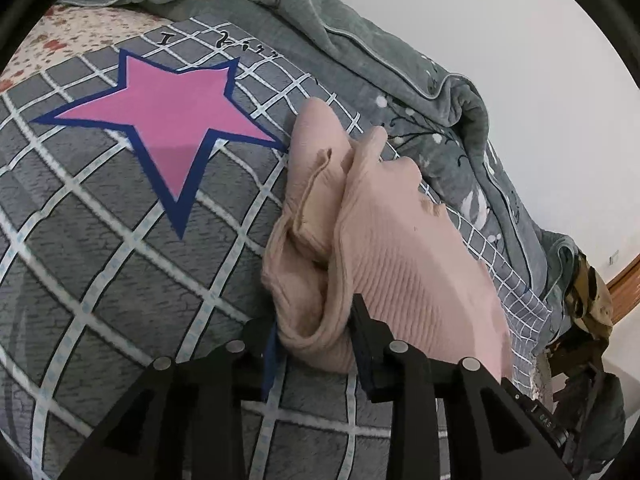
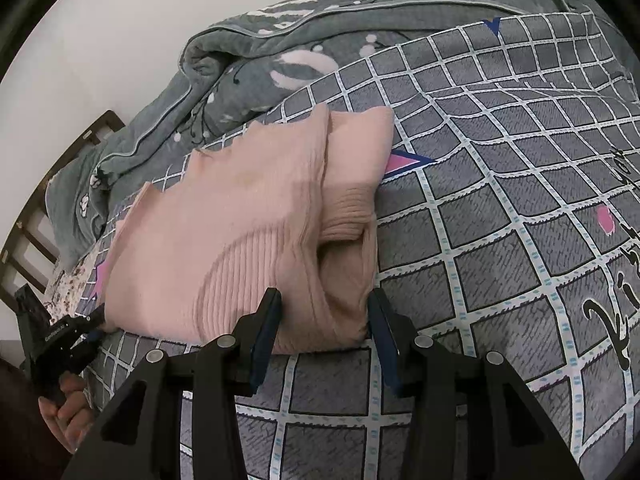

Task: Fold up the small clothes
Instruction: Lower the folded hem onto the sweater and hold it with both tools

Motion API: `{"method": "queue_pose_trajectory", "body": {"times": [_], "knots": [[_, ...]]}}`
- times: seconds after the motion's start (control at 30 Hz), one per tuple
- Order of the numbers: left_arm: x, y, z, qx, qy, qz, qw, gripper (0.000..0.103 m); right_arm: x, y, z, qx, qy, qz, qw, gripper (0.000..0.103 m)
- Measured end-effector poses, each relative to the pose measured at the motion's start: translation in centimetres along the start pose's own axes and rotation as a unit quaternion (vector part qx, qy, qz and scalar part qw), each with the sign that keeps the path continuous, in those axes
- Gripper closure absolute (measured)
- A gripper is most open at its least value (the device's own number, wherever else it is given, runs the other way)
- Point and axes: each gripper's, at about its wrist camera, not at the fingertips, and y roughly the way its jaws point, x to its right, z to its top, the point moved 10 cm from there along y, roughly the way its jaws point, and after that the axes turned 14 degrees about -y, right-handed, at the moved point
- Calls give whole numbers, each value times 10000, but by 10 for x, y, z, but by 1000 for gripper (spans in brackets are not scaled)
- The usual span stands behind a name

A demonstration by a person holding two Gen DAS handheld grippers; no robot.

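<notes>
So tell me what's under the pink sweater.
The pink knit sweater lies on the grey checked bedsheet, over part of a pink star print. Whatever else lies beneath is covered.

A home bedroom: beneath the fingers spreads a grey checked bedsheet (image 1: 100, 264) with a pink star (image 1: 168, 120), beyond them a rumpled grey quilt (image 2: 248, 60) against a white wall (image 2: 112, 20), wooden bed frame (image 2: 32, 216) left.

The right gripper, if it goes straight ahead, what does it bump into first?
Most likely the pink sweater. The right gripper has its jaws spread around the sweater's folded near edge, so the knit lies right in front, with the checked bedsheet beneath.
</notes>
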Motion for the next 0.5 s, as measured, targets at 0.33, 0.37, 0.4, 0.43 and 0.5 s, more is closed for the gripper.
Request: {"method": "queue_pose_trajectory", "body": {"times": [0.33,0.37,0.4,0.43,0.5], "knots": [[2,4,6,142,98,126,9998,81,-2,3,-1,-48,-110,-49,9999,58],[2,5,7,147,85,124,9998,83,-2,3,-1,-49,-125,-41,9999,57],[2,5,8,144,50,110,9998,84,-2,5,0,-48,-137,-36,9999,57],[2,6,9,136,5,88,9999,85,-2,7,1,-37,-168,-39,9998,57],[1,7,10,132,-60,47,9999,87,-2,12,4,-38,-258,-52,9996,57]]}}
